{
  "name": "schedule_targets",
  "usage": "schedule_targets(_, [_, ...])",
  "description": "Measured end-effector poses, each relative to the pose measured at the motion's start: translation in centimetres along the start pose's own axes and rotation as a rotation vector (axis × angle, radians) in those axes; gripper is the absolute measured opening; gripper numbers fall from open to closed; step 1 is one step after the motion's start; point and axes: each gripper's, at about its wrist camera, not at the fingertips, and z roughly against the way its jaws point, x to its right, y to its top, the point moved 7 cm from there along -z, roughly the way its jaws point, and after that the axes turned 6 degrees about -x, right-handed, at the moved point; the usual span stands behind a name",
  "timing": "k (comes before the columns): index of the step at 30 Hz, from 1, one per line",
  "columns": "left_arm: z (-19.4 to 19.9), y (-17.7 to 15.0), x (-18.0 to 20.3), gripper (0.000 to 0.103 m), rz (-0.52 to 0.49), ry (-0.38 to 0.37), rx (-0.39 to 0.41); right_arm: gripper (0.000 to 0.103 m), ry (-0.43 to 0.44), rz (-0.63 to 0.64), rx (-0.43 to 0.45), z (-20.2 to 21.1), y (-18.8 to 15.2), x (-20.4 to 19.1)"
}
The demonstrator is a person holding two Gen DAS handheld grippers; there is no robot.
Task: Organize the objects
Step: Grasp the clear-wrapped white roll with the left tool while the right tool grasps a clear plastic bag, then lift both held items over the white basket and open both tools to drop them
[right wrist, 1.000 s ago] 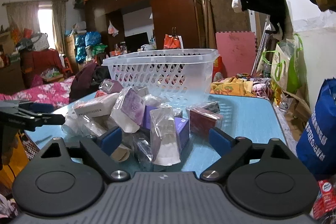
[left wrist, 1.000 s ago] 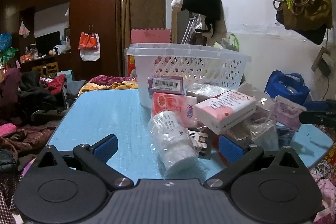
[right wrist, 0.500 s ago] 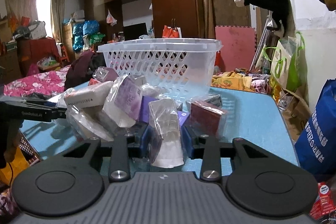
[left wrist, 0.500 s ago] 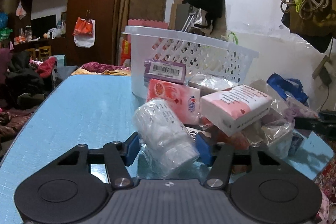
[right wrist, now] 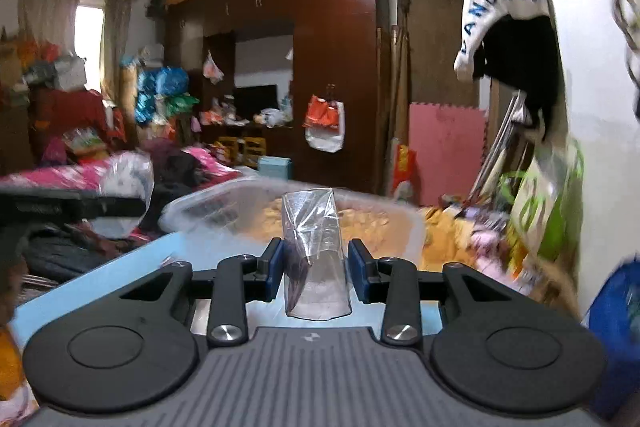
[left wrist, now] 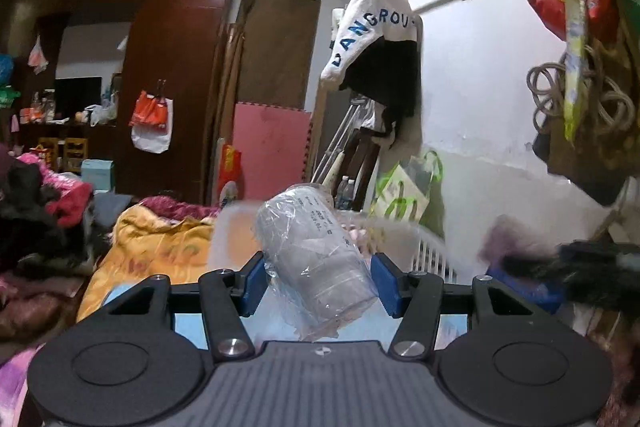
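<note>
- Your left tongs (left wrist: 318, 279) pinch a white jar wrapped in clear plastic (left wrist: 316, 255); both blue pads (left wrist: 253, 283) press its sides, and the jar leans with its top toward the upper left, clear of the tabletop.
- Your right tongs (right wrist: 316, 269) are pressed in on a narrow packet in a clear wrapper (right wrist: 314, 251), which stands nearly upright between the pads with something dark showing at its lower left.
- Directly beyond each held item sits the white plastic basket (right wrist: 400, 227): in the right wrist view its rim runs behind the packet; in the left wrist view its slotted wall (left wrist: 430, 255) shows just right of the jar, blurred.
- The blue tabletop (right wrist: 120, 267) shows below and left of the right tongs, its left edge running toward the basket; in the left wrist view only a strip of it (left wrist: 192, 323) appears between the tong arms.
- In the right wrist view, your other tool (right wrist: 68, 207) reaches in from the left edge with its wrapped jar, blurred.
- In the left wrist view, a dark, blurred tool (left wrist: 580, 263) enters from the right edge.
- Behind the basket lies an orange-yellow blanket (left wrist: 160, 247) on a bed.
</note>
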Motion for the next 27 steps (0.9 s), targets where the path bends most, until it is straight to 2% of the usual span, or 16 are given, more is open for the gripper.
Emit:
schedule_targets(4, [-6.0,2.8,0.6,0.059,0.036,0.024,-0.075,0.039,-0.025,0.009,-0.066,-5.2,1.5,0.5])
schedule_targets(7, [-9.0,2.6,0.3,0.062,0.059,0.056,-0.122,0.04,-0.016,0.004,-0.1,-6.9,0.9,0.8])
schedule_targets(8, [-9.5,2.4,0.1,0.073,0.057,0.066,-0.132,0.044,-0.011,0.003,-0.106,-7.0,0.7,1.0])
schedule_targets(9, [-10.3,1.9,0.0,0.08,0.055,0.076,-0.155,0.058,-0.017,-0.001,-0.106,-7.2,0.4,1.1])
schedule_targets(10, [-10.5,1.7,-0.3,0.083,0.058,0.081,-0.161,0.072,-0.027,0.002,-0.098,-6.7,0.4,1.3])
schedule_targets(11, [-10.5,1.3,-0.5,0.083,0.064,0.084,-0.156,0.075,-0.038,0.007,-0.092,-6.4,0.2,1.4])
schedule_targets(13, [-9.7,1.2,-0.6,0.083,0.066,0.062,-0.142,0.078,-0.039,0.02,-0.078,-5.1,0.1,1.2])
schedule_targets(15, [-8.3,1.2,-0.5,0.083,0.068,0.039,-0.117,0.087,-0.029,0.012,-0.053,-3.8,0.2,1.4])
schedule_targets(16, [-7.3,1.1,-0.3,0.083,0.068,0.035,-0.104,0.088,-0.026,0.0,-0.041,-3.2,0.3,1.5])
schedule_targets(17, [-6.2,0.8,0.1,0.083,0.053,0.029,-0.086,0.088,-0.012,-0.017,-0.028,-2.3,0.1,1.6])
schedule_targets(18, [-4.9,0.4,0.8,0.083,0.022,0.015,-0.065,0.093,0.024,-0.034,-0.011,-1.0,-0.7,1.5])
schedule_targets(19, [-3.3,-0.6,1.3,0.086,-0.01,-0.004,-0.047,0.101,0.055,-0.042,-0.008,-0.3,-1.2,1.3])
schedule_targets(20, [-2.1,-1.7,1.7,0.088,-0.029,-0.023,-0.034,0.103,0.076,-0.051,-0.002,0.7,-2.2,1.1])
schedule_targets(24, [3.0,-8.0,3.3,0.09,-0.084,-0.136,-0.015,0.103,0.155,-0.096,0.023,4.5,-8.7,-0.5])
schedule_targets(27, [5.0,-11.5,3.6,0.09,-0.068,-0.173,-0.004,0.103,0.193,-0.147,0.029,5.4,-12.2,-1.3])
